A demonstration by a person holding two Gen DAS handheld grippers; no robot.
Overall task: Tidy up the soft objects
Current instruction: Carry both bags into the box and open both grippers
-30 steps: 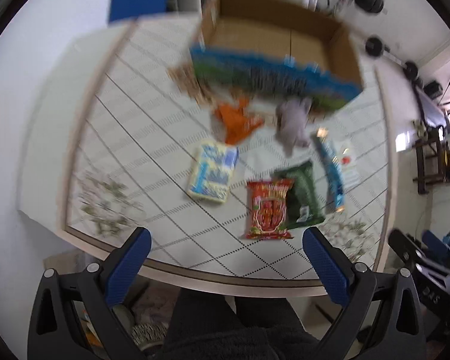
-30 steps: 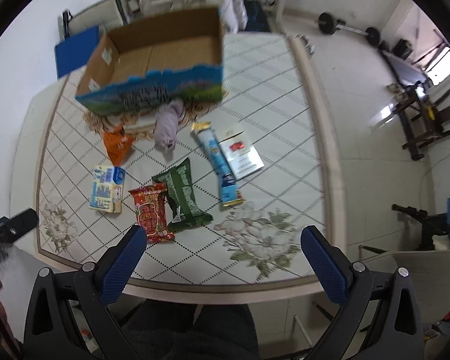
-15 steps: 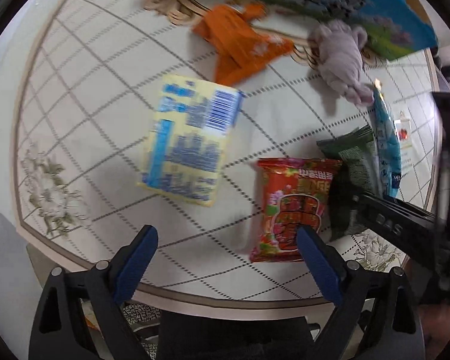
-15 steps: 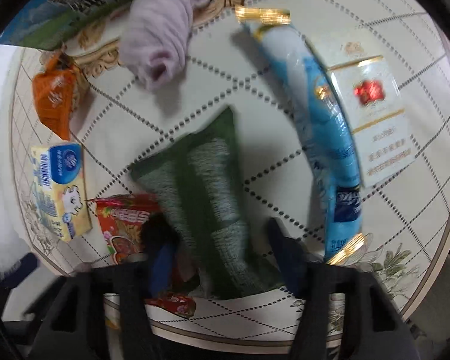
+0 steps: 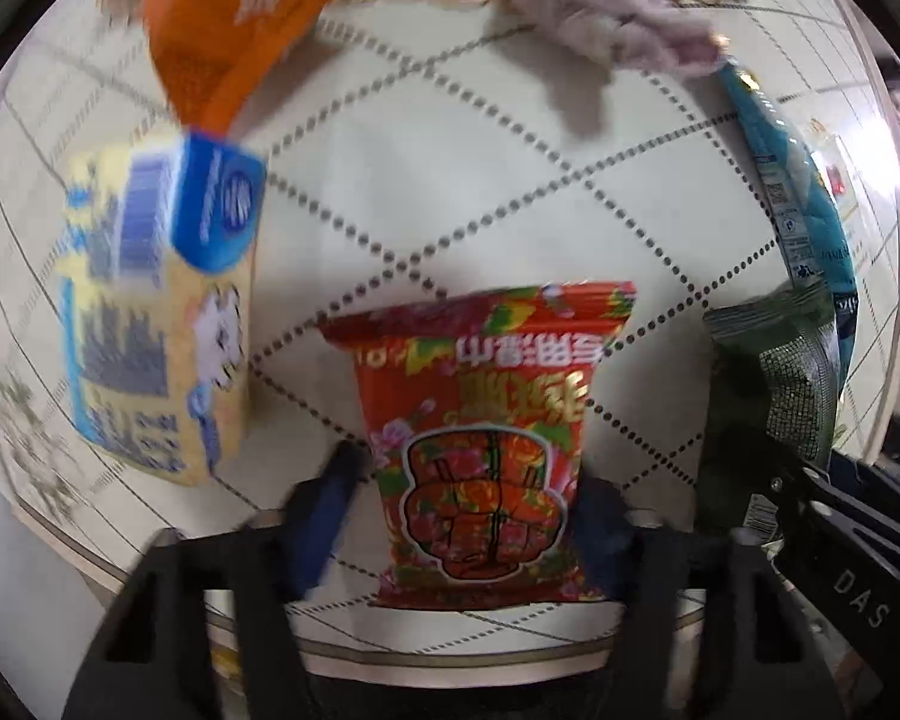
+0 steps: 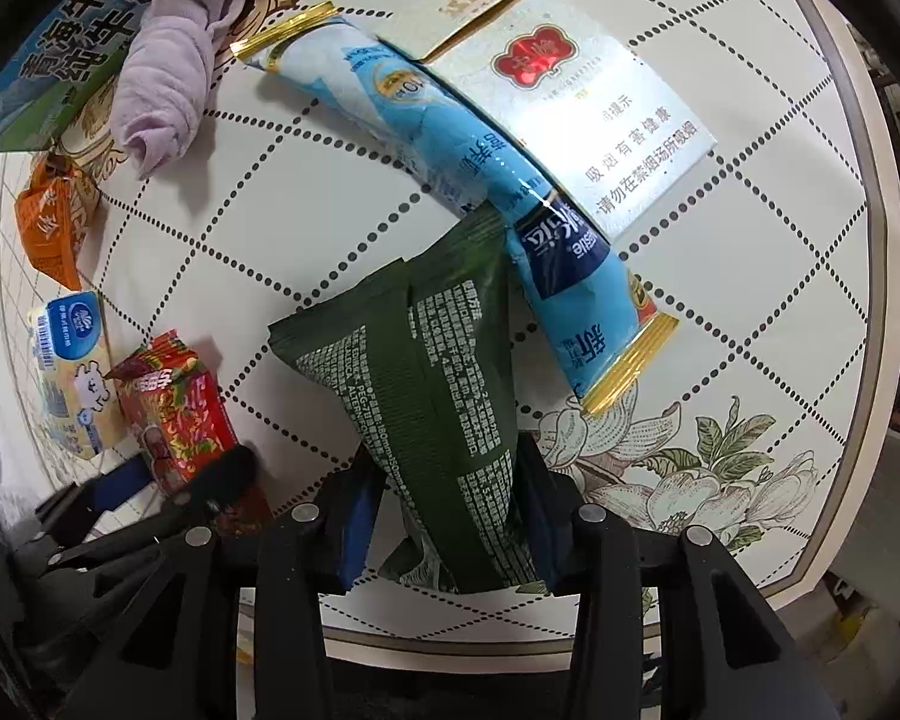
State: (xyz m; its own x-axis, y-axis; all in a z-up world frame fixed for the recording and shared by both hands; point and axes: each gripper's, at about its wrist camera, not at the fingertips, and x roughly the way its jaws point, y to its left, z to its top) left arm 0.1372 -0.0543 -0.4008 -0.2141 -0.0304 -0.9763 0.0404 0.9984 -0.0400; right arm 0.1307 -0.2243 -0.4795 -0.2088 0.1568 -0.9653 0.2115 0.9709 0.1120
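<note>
On the tiled table (image 6: pixel 750 276), each gripper straddles a soft packet at the near edge.
The left gripper (image 5: pixel 468 516) has its jaws closed against the red snack bag (image 5: pixel 480 432); the right gripper (image 6: pixel 444 516) pinches the green pouch (image 6: pixel 432 372). Behind them lie a blue sachet (image 6: pixel 480 180), lilac cloth (image 6: pixel 168 78), orange packet (image 6: pixel 54 222), tissue pack (image 5: pixel 156 324) and the printed box (image 6: pixel 48 60), whose inside is out of view.
</note>
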